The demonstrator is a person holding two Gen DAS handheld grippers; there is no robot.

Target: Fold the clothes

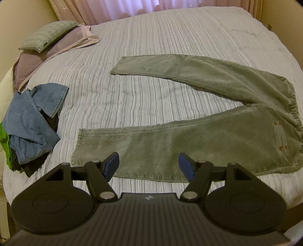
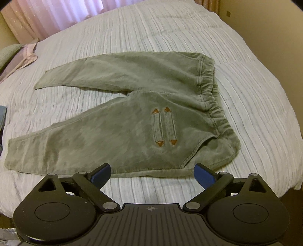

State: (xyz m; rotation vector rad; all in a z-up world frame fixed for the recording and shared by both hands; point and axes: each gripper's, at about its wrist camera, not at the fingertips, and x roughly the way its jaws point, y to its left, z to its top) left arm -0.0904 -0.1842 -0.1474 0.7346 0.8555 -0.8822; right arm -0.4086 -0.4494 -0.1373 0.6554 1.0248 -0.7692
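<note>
A pair of olive green trousers (image 1: 189, 140) lies flat on the bed, legs spread apart and pointing left, elastic waistband at the right. It also shows in the right wrist view (image 2: 117, 132), with a pocket trimmed in brown (image 2: 164, 127) near the waistband (image 2: 214, 111). My left gripper (image 1: 149, 166) is open and empty, hovering over the near leg's lower edge. My right gripper (image 2: 152, 175) is open and empty, just in front of the trousers' near edge by the seat.
The bed has a white striped quilt (image 1: 170, 37). A pile of blue, black and green clothes (image 1: 32, 121) lies at the left edge. A green pillow (image 1: 49, 36) and mauve pillows (image 1: 37, 58) sit at the far left. Pink curtains (image 1: 106, 7) hang behind.
</note>
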